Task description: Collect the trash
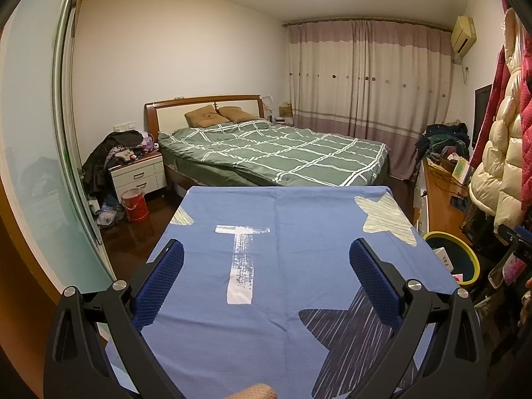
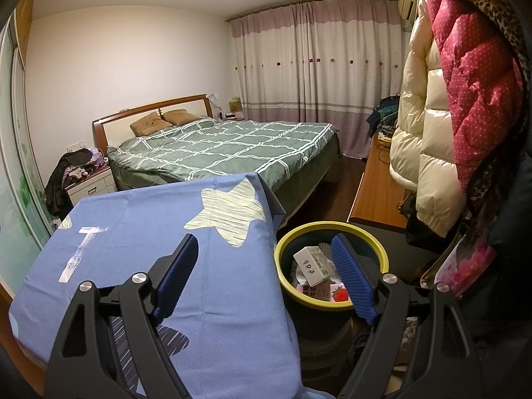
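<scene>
Trash sits in the yellow-rimmed bin just off the right edge of the blue star-print cloth — a white carton and a strawberry-printed pack on top. Both the left gripper and right gripper are spread wide with nothing between the jaws. Risk now: a careless right-hand swing could clip the rim and tip the bin; its base and deeper contents are hidden.

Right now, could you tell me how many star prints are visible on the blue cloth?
3: a pale star at the far right corner, a dark star at the near right, and a pale one cut off at the far left edge. Others may be hidden.
</scene>
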A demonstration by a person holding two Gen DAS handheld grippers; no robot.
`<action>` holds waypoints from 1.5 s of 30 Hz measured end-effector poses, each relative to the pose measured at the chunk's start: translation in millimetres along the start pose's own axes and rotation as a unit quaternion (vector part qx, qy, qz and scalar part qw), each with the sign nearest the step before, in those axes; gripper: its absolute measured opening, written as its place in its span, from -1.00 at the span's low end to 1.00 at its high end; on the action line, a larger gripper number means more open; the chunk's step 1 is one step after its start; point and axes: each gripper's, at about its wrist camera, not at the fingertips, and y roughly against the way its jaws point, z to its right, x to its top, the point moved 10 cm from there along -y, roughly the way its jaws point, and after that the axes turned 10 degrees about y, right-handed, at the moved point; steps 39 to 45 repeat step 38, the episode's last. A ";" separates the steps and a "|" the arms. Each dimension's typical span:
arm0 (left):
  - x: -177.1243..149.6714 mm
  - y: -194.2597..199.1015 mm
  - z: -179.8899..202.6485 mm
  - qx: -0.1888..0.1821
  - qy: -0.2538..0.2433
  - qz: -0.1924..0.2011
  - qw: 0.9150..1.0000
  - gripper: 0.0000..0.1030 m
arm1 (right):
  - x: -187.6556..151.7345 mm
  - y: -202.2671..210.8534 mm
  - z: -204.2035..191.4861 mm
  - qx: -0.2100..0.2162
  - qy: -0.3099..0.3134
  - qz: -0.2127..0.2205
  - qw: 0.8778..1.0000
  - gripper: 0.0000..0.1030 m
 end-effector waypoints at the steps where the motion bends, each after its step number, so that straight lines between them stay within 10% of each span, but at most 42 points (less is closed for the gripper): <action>1: -0.4 -0.5 0.2 0.000 0.000 -0.001 1.000 0.91 | -0.4 0.0 -0.8 0.000 0.000 0.000 1.000 0.51; 28: -5.3 -11.3 1.0 -0.006 0.000 -0.007 1.000 0.91 | -3.0 -6.1 -4.0 0.005 0.001 -0.007 1.000 0.51; 38: -18.1 -114.8 -25.0 0.013 0.011 -0.085 0.996 0.91 | 4.0 -76.2 -40.7 0.072 0.019 -0.058 0.996 0.63; 45: -18.1 -114.8 -25.0 0.013 0.011 -0.085 0.996 0.91 | 4.0 -76.2 -40.7 0.072 0.019 -0.058 0.996 0.63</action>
